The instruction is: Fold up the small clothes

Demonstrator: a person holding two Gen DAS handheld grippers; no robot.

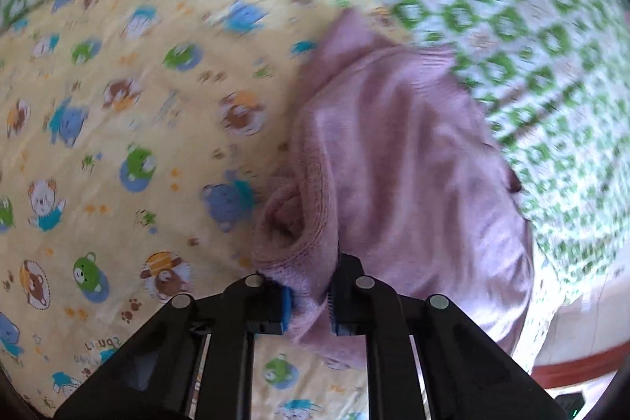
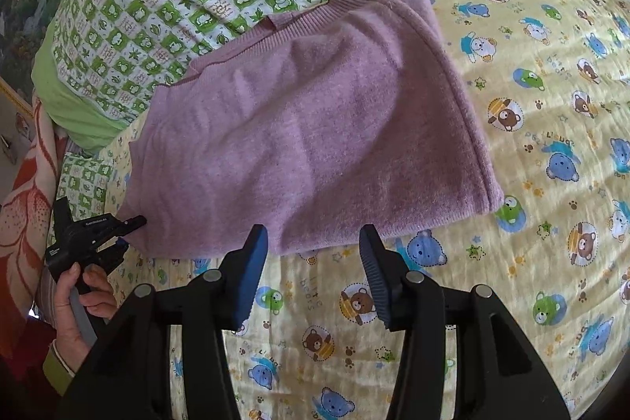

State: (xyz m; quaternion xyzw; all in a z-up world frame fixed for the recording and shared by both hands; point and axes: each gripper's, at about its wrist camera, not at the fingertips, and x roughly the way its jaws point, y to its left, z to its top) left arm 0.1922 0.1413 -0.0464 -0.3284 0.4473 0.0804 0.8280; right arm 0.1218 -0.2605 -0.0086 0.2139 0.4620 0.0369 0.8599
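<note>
One lilac knit sweater [image 2: 315,128] lies on the bear-print quilt [image 2: 551,144]; left gripper [image 1: 309,306] jaws pinch its edge, right gripper [image 2: 313,278] jaws half-open, empty beside its hem—likely next, folding the pinched edge across.

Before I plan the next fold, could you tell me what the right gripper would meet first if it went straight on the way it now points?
Most likely the near edge of the purple sweater, lying just beyond the right gripper, whose jaws stand open and empty; depth is uncertain, so the yellow bear-print sheet might come first.
</note>
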